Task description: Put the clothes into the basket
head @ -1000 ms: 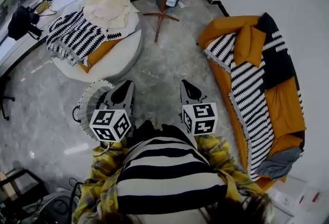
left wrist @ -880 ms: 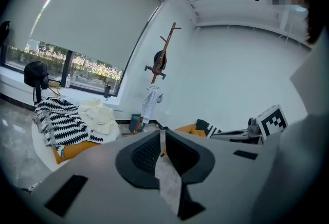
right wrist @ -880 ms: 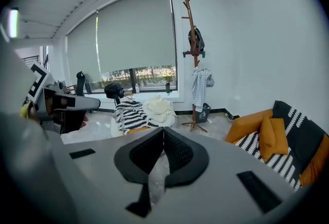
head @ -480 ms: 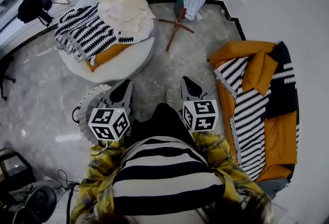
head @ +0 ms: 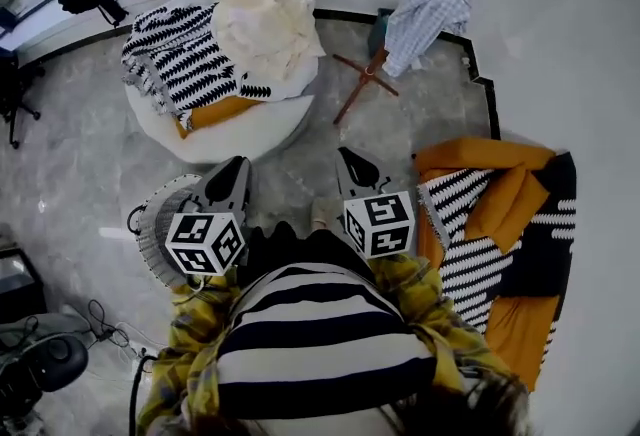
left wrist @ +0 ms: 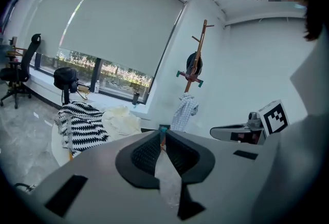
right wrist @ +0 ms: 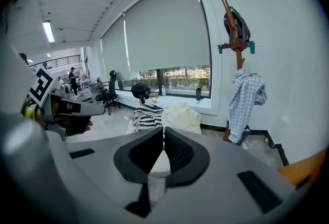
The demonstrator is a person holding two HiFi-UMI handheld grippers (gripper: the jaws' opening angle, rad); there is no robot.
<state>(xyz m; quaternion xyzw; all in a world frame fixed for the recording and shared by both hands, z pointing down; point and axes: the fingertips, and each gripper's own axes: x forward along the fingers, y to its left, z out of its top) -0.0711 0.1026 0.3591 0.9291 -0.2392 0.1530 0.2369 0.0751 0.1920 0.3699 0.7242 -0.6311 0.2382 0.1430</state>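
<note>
Turning toward the round seat (head: 232,136), the person now has the striped cloth (head: 185,64) and the cream cloth (head: 268,24) closer to the middle of the head view than a second ago. The checked shirt (head: 425,14) and the orange sofa (head: 480,156) slide to the right. The left gripper (head: 238,166) and right gripper (head: 346,157) remain closed, jaws together with nothing between them. The basket (head: 150,229) stays just beside the left gripper, so it appears carried along. No clothes show in it; judged an approach, with pickup pending
</note>
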